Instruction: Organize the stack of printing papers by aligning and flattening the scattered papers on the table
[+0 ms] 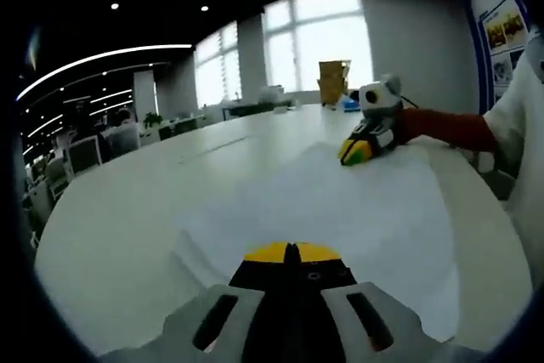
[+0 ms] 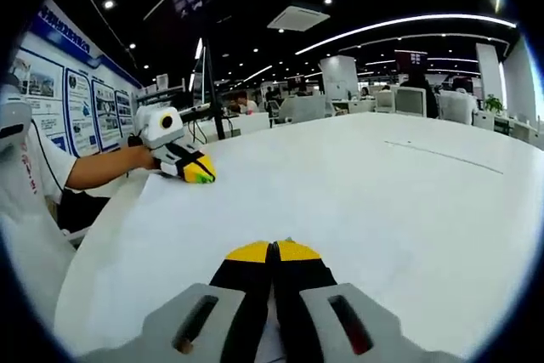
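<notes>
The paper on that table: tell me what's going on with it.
A person holds a gripper in each hand and works on a spread of white paper on a white table. The left gripper sits at one edge of the sheets, fingers closed. The right gripper rests at the opposite edge, also shut. The sheets look fanned, not yet squared.

the white table (image 1: 110, 235) carried a spread stack of white papers (image 1: 340, 210); a cardboard box (image 1: 333, 81) stood at its far end.
</notes>
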A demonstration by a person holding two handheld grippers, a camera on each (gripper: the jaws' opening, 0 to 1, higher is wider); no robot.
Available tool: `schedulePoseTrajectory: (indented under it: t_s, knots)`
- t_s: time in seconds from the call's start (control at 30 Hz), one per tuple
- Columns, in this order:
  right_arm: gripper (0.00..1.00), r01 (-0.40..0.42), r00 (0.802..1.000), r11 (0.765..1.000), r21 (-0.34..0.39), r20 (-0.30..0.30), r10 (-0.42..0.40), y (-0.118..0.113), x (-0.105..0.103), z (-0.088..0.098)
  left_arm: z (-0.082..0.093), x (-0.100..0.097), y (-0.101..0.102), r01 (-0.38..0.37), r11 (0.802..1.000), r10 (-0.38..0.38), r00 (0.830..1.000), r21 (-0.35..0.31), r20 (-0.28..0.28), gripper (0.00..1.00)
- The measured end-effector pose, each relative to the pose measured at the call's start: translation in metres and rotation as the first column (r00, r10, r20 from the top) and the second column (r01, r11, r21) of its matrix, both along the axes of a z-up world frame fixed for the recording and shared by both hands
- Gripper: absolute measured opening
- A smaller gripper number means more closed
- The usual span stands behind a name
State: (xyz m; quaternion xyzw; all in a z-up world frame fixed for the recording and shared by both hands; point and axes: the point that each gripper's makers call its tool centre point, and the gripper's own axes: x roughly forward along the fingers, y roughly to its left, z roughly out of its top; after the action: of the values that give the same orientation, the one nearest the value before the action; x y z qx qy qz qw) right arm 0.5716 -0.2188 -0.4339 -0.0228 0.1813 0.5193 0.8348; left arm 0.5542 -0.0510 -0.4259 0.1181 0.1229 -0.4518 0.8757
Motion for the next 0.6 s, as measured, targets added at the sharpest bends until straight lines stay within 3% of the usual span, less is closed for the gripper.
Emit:
schedulePoseTrajectory:
  t_s: [0.13,0.2,0.4,0.6]
  knots:
    - [0.14,-0.024,0.999,1.0,0.018,-0.029,0.024,0.005,-0.007,0.003,0.001,0.002,0.002,-0.019,1.0,0.019,1.0,-0.007,-0.005,0.15]
    - [0.16,-0.025,1.0,1.0,-0.011,0.0,0.025,0.005,-0.006,0.002,0.003,0.0,0.002,-0.017,1.0,0.017,1.0,-0.012,-0.009,0.19]
    - [0.29,0.019,0.999,0.999,-0.033,-0.027,-0.02,-0.001,-0.009,0.006,0.013,-0.002,0.006,-0.039,0.999,0.039,0.999,-0.036,-0.006,0.33]
    - [0.41,0.055,0.998,0.998,-0.003,-0.005,-0.055,-0.004,-0.013,0.024,0.033,0.0,0.014,-0.081,0.989,0.082,0.997,-0.124,0.004,0.49]
